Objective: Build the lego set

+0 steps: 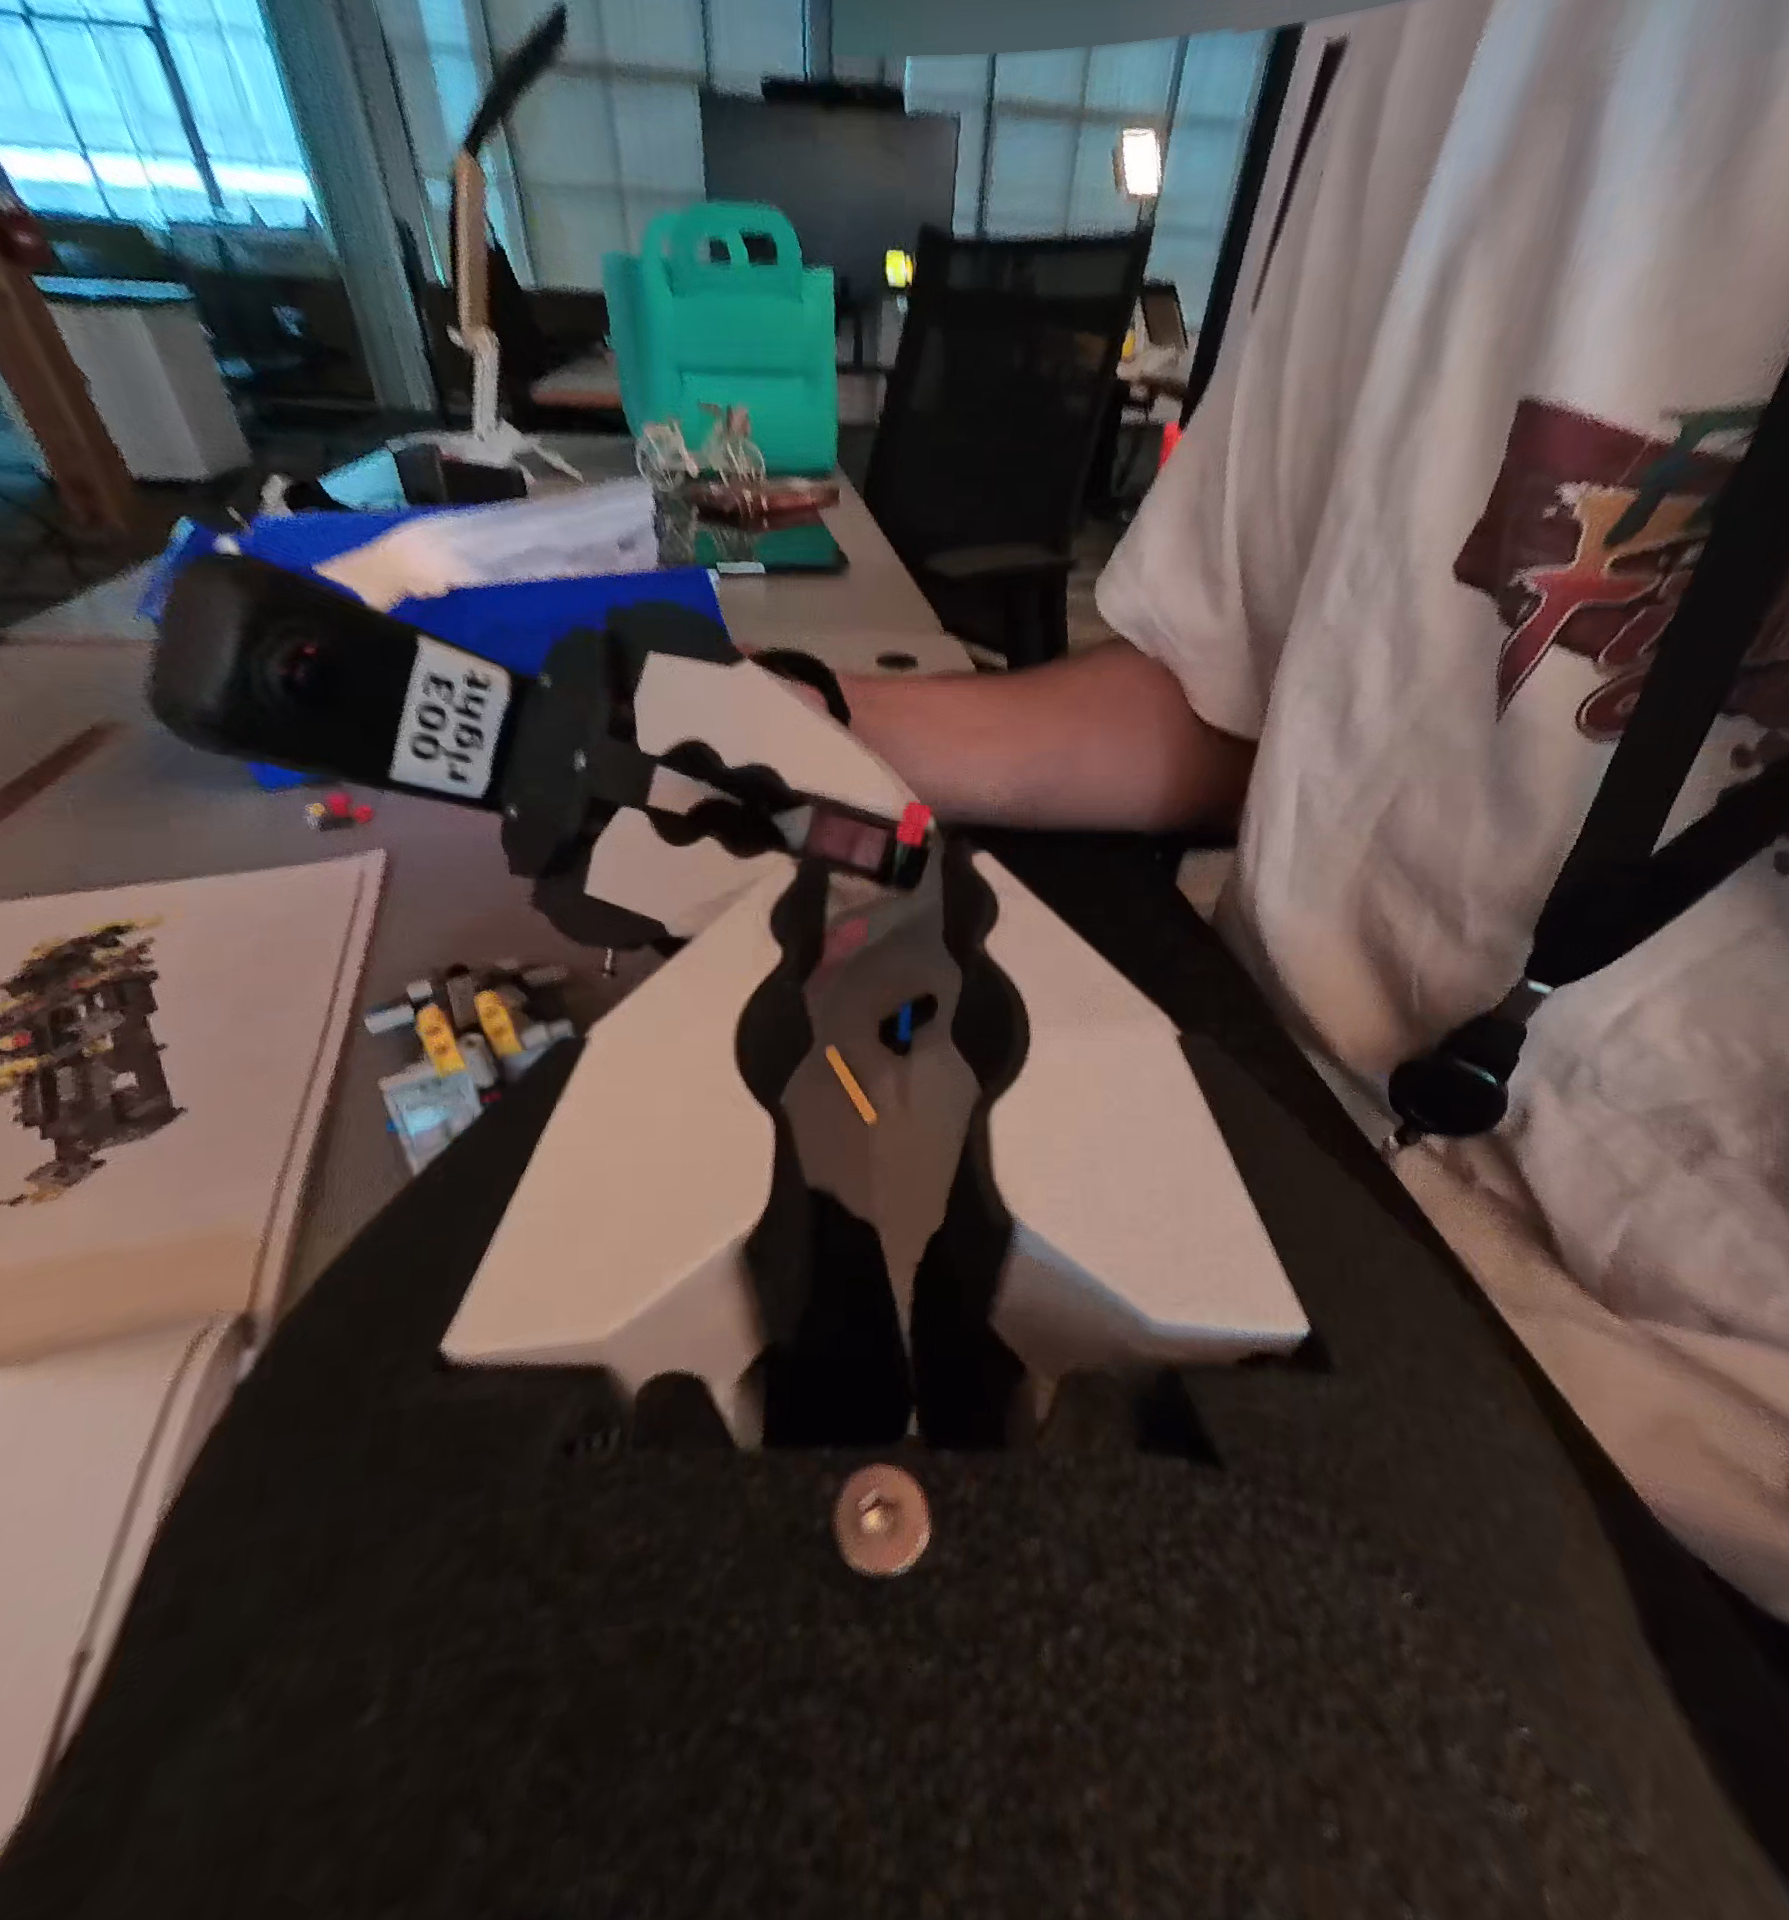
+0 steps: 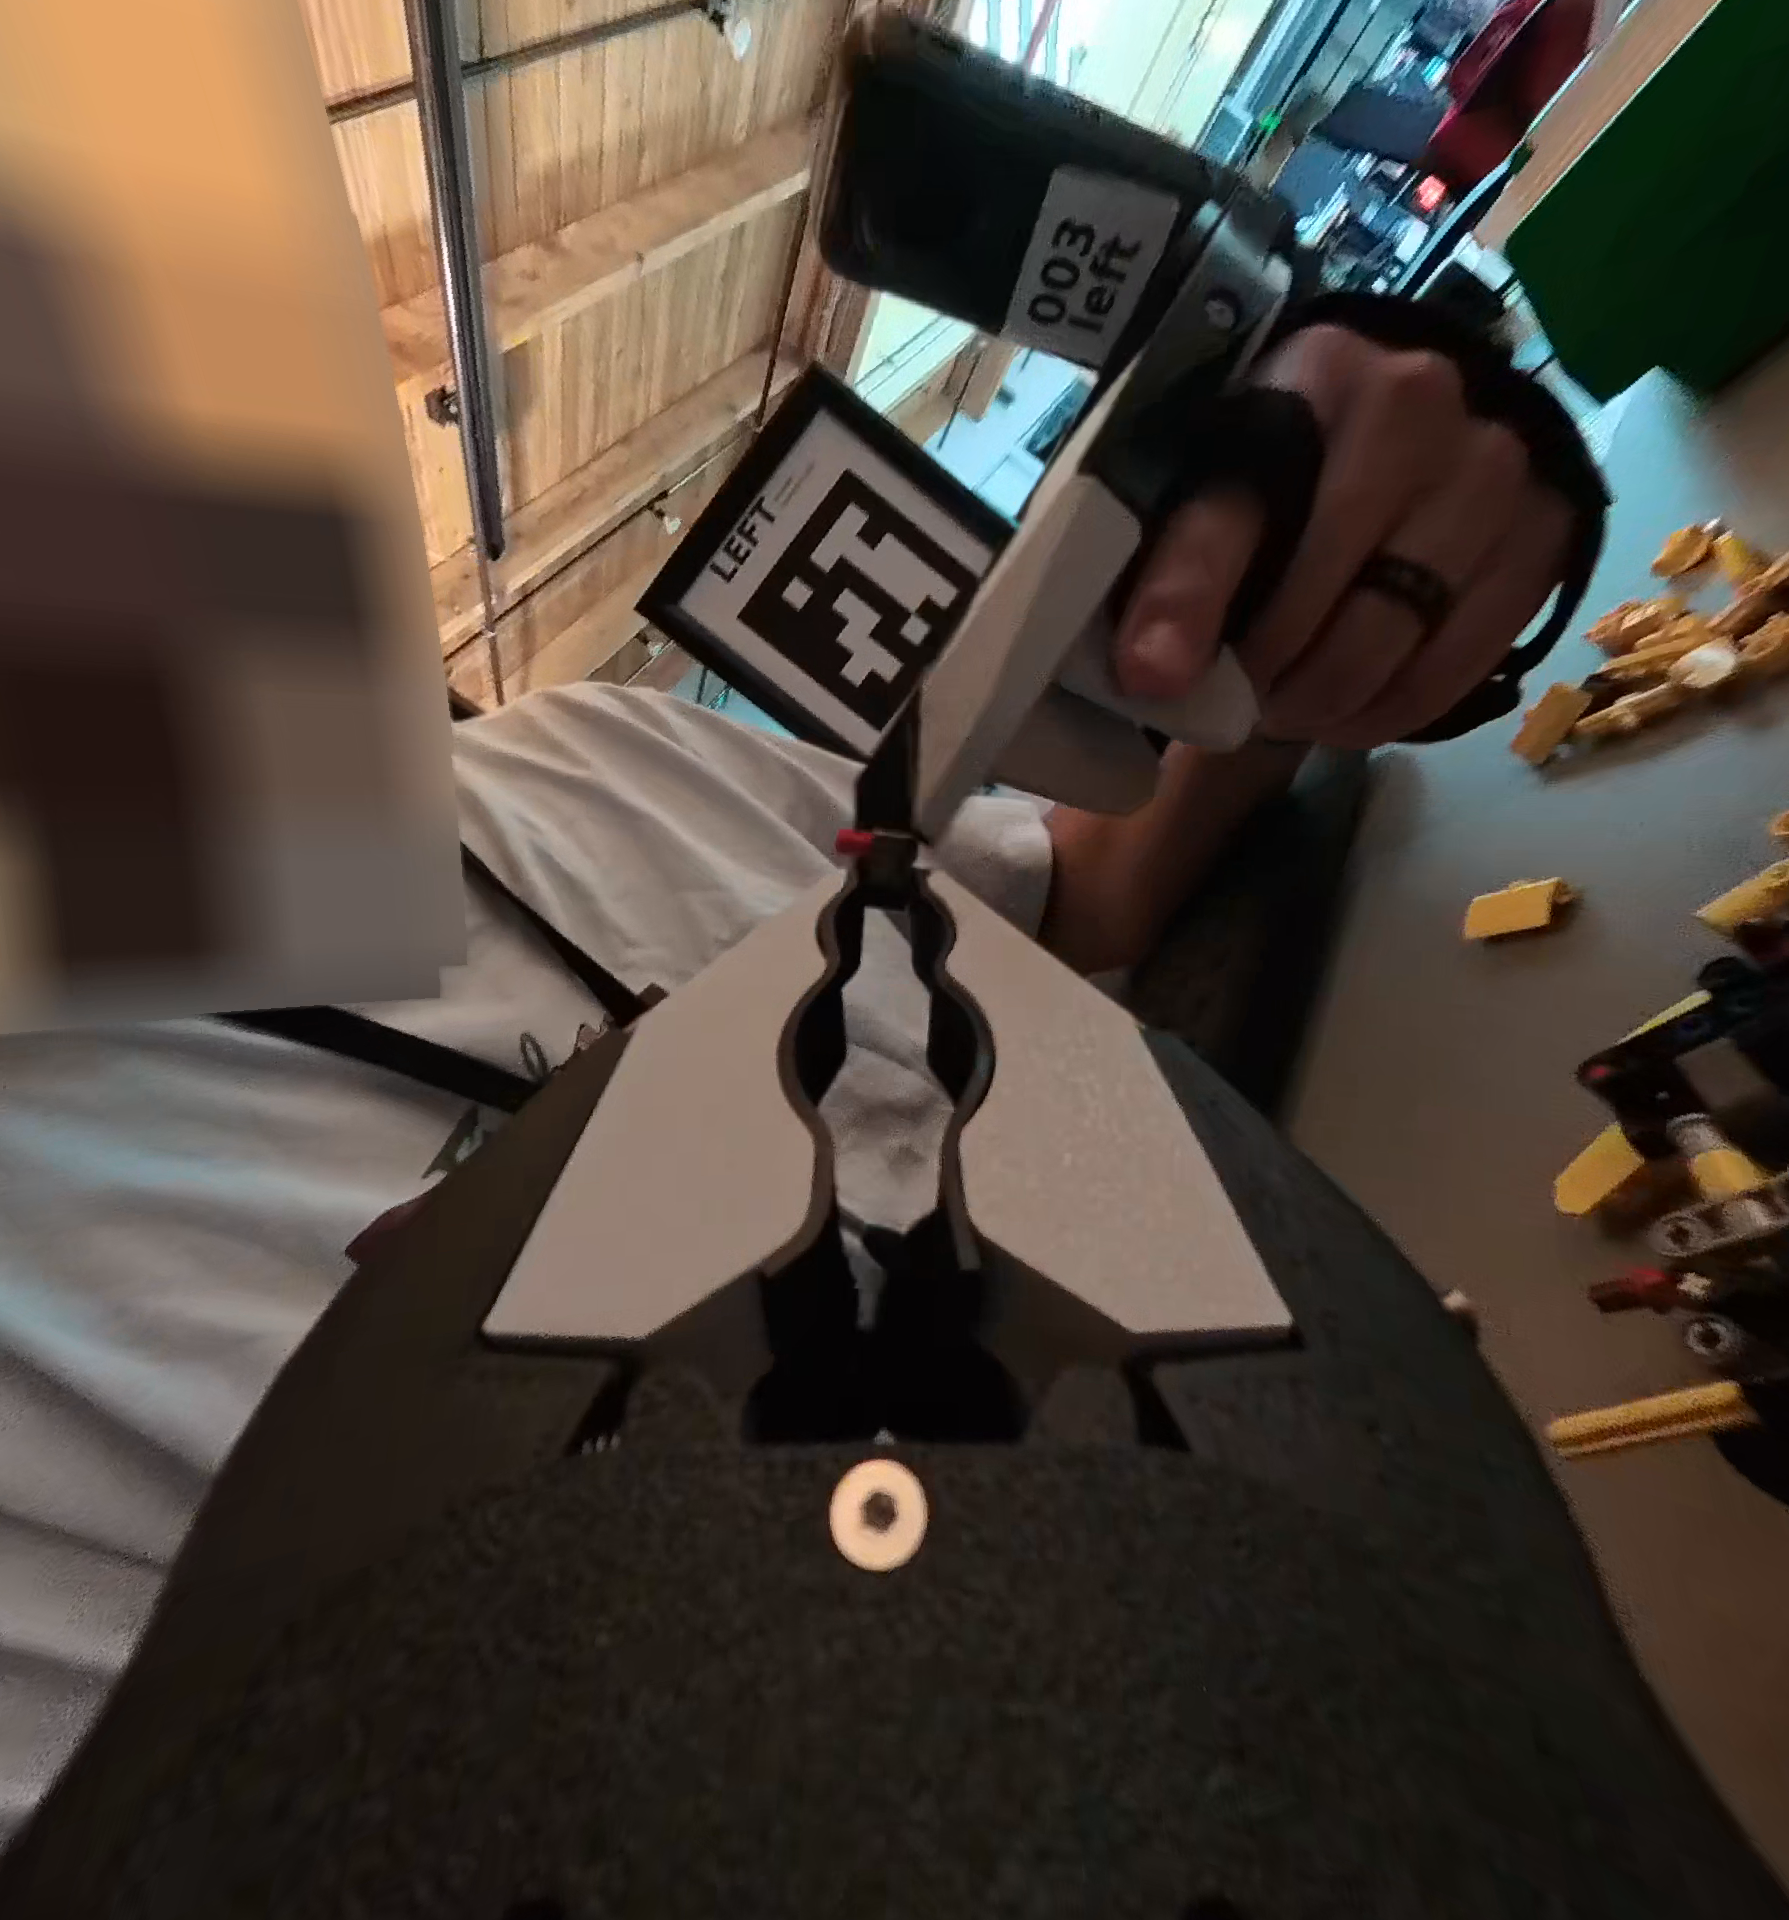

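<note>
A small black lego piece with a red pin (image 1: 895, 836) is held in the air over the table's near edge, in front of the person's white shirt. My left gripper (image 1: 885, 873) points forward and its fingertips close on the piece. My right gripper (image 1: 874, 831) reaches in from the left and pinches the same piece. In the right wrist view the piece (image 2: 874, 847) sits at the tips of my right gripper (image 2: 885, 883), and the left gripper (image 2: 905, 805), held in a hand, comes down onto it from the upper right. How the piece is built is blurred.
An open instruction booklet (image 1: 142, 1039) lies at the left, with a small grey and yellow cluster of pieces (image 1: 474, 1039) beside it. A blue bag (image 1: 516, 613) lies farther back. Loose yellow pieces (image 2: 1700, 634) and a black and yellow partial build (image 2: 1721, 1143) lie on the table. The tips of both grippers are at nearly the same place.
</note>
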`<state>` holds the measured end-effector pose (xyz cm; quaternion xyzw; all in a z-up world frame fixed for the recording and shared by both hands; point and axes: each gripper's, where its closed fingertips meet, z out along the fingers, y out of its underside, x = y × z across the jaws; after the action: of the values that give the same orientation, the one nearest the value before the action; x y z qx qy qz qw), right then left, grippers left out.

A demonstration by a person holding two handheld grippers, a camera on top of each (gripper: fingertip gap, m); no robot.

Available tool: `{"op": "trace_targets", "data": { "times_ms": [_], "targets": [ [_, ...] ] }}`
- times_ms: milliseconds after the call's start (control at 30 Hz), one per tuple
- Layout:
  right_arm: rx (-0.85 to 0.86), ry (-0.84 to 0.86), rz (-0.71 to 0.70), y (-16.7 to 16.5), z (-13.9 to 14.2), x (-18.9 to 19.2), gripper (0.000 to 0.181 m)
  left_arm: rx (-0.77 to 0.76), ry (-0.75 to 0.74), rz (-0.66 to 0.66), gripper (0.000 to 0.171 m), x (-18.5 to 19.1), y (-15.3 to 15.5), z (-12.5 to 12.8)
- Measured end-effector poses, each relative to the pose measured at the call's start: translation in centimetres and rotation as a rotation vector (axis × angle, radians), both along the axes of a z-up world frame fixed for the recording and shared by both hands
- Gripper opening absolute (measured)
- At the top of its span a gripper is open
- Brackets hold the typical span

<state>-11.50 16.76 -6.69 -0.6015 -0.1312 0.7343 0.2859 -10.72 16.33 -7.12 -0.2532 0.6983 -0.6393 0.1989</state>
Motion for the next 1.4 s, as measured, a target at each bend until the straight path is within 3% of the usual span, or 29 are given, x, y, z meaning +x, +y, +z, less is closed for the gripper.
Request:
{"op": "trace_targets", "data": {
  "times_ms": [133, 300, 600, 700, 833, 900, 1033, 1400],
  "targets": [
    [-0.010, -0.033, 0.040, -0.4, -0.8, -0.5, 0.008, 0.044, 0.021, -0.022, 0.015, -0.2, -0.5, -0.8],
    [-0.025, -0.064, -0.020, 0.5, -1.3, 0.1, 0.008, 0.071, 0.030, 0.025, 0.006, 0.4, 0.4, -1.2],
    [-0.026, -0.050, -0.335, 4.2, -0.8, 4.5, 0.013, -0.026, 0.007, 0.219, 0.005, 2.9, 3.5, -0.1],
    [0.006, -0.091, -0.527, 5.7, -0.7, 7.4, 0.011, -0.119, 0.037, 0.399, 0.005, 4.7, 7.1, -0.2],
    [0.119, -0.199, -0.844, 7.0, 0.4, 11.0, 0.006, -0.357, 0.154, 0.721, 0.005, 6.2, 15.1, -1.9],
    [0.190, -0.263, -0.931, 6.9, 1.0, 11.5, 0.005, -0.436, 0.211, 0.843, 0.005, 6.0, 18.4, -3.2],
    [0.230, -0.356, -0.978, 7.0, 0.9, 11.1, 0.004, -0.509, 0.253, 0.926, 0.005, 5.4, 21.2, -4.4],
    [0.185, -0.426, -1.009, 7.3, -0.1, 11.5, 0.004, -0.621, 0.308, 0.940, 0.005, 5.4, 22.5, -5.7]
  ]
}}
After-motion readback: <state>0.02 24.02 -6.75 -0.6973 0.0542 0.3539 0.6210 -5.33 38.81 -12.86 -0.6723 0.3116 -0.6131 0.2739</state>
